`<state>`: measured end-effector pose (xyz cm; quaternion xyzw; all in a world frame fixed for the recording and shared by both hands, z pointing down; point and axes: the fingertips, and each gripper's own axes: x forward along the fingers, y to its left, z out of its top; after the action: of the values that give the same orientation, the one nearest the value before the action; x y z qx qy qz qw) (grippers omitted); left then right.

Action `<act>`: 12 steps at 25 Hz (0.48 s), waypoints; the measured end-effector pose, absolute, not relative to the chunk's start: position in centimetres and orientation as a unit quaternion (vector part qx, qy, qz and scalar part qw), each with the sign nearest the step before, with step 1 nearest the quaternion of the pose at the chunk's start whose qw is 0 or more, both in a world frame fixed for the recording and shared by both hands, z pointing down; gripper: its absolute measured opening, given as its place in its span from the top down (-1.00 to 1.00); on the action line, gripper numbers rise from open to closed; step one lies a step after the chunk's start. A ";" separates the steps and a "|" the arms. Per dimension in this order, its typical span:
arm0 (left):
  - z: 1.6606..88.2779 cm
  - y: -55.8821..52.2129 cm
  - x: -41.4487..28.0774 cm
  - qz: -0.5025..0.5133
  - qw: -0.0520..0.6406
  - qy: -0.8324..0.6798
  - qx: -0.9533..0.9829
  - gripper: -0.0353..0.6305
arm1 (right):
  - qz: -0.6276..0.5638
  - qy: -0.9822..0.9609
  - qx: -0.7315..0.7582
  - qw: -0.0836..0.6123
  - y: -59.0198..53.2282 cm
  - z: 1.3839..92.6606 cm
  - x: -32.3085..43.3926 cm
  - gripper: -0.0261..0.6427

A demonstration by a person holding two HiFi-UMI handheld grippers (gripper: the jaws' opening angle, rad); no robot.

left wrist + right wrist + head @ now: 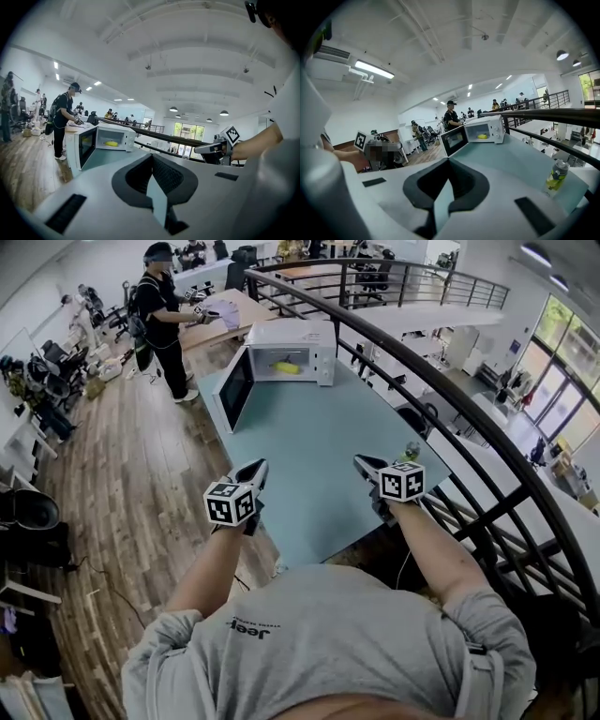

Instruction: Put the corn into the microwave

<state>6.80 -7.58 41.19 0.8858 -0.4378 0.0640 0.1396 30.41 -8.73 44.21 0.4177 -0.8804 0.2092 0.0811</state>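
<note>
head view, corn [287,367] inside microwave [292,333], well apart from left gripper [260,466], right gripper [362,462], jaws closed (both empty)

Open-plan office mezzanine, desks [217,313], office chairs [377,270], curved black railing [553,116], wood floor [122,484]

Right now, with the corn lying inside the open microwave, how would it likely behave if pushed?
The corn looks like a rounded, elongated cob lying on its side, so a sideways nudge would probably roll it. It looks small beside the microwave cavity, so it is likely light. Its surface shows too small to judge slipperiness.
</note>
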 end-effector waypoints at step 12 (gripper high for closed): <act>37.6 -1.6 5.3 0.083 0.110 -0.428 0.893 0.84 | 0.200 -0.884 0.417 0.066 -2.9 41.3 30.2 0.86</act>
<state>5.26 -1.58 37.62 0.8933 -0.4278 0.0828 0.1101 30.17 -2.90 41.30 0.4167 -0.8843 0.2002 0.0657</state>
